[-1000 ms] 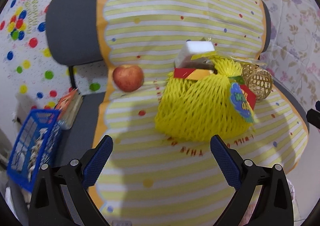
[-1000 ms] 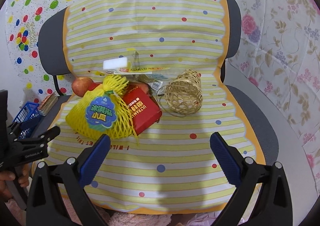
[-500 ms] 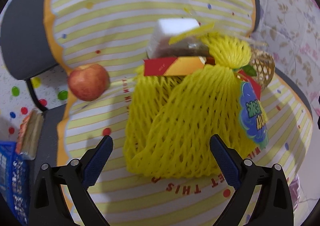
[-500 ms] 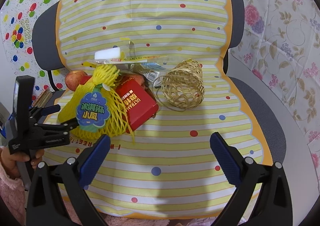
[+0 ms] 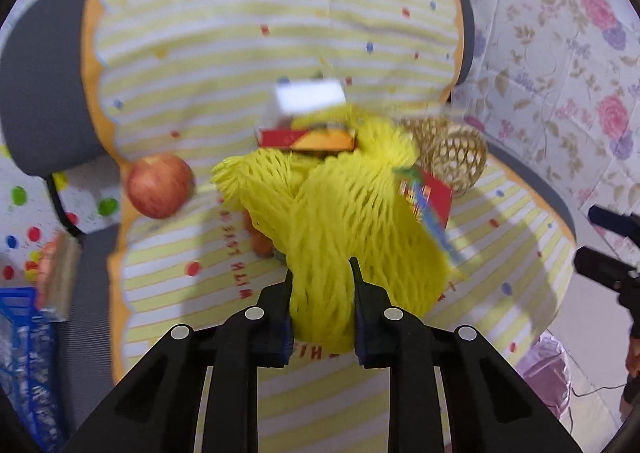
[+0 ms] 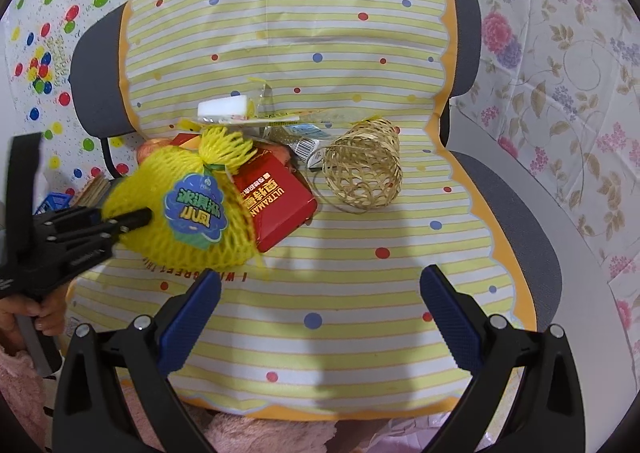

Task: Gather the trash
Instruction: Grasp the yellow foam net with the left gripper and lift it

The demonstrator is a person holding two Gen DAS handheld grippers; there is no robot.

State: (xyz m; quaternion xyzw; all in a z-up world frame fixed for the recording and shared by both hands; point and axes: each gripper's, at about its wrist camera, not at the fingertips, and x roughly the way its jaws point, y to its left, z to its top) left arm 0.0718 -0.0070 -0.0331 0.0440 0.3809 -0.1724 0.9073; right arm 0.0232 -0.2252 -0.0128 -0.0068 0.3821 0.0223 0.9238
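Observation:
A yellow foam net bag [image 5: 352,221] with a blue label [image 6: 196,213] lies on the striped chair cover [image 6: 320,293]. My left gripper [image 5: 322,285] is shut on the near part of the net bag; it shows at the left of the right wrist view [image 6: 132,219]. My right gripper [image 6: 320,285] is open and empty, above the front of the seat. Behind the bag lie a red box [image 6: 276,197], a white sponge [image 6: 224,109], clear wrappers [image 6: 296,133] and a woven bamboo ball [image 6: 364,169].
A red apple [image 5: 160,185] sits at the seat's left edge. A blue basket [image 5: 24,353] and a book stack [image 5: 60,273] are low on the left. The grey chair back [image 6: 100,85] stands behind; flowered sheeting [image 6: 560,93] hangs on the right.
My left gripper moved forward and closed on the yellow net bag, which now bunches between its fingers. My right gripper stayed open and drew slightly closer to the seat.

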